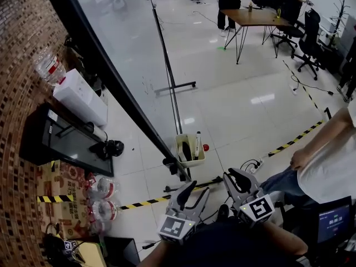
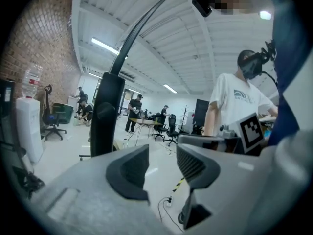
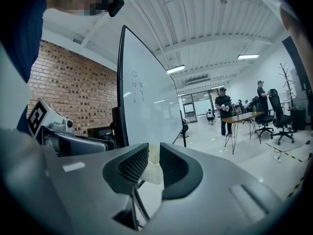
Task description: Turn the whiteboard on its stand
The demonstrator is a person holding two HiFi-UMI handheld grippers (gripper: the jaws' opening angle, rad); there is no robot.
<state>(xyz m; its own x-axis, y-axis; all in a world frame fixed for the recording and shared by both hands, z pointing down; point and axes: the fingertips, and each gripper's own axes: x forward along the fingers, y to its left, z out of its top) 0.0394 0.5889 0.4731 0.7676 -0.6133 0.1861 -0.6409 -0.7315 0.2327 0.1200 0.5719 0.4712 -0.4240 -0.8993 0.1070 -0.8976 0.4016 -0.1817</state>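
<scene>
The whiteboard (image 1: 128, 54) is standing on its stand on the floor, running from the far left toward the near centre in the head view, with its black frame edge turned toward the person. A cream tray (image 1: 194, 162) holding markers is hanging at its near end. Both grippers are hovering near the person's body, just short of that near end and touching nothing.

The left gripper (image 1: 194, 189) is pointing toward the frame; in its own view the left gripper (image 2: 162, 160) is keeping its jaws slightly parted with only floor showing between them, and the dark frame edge (image 2: 107, 111) is rising just beyond on the left. The right gripper (image 1: 235, 175) is sitting beside it on the right, and the right gripper (image 3: 154, 163) is holding its jaws clenched on nothing, the tray showing behind the slit and the white board face (image 3: 146, 92) standing beyond.

A brick wall (image 1: 22, 65) is lining the left. A desk (image 1: 256, 16) is standing far right.
</scene>
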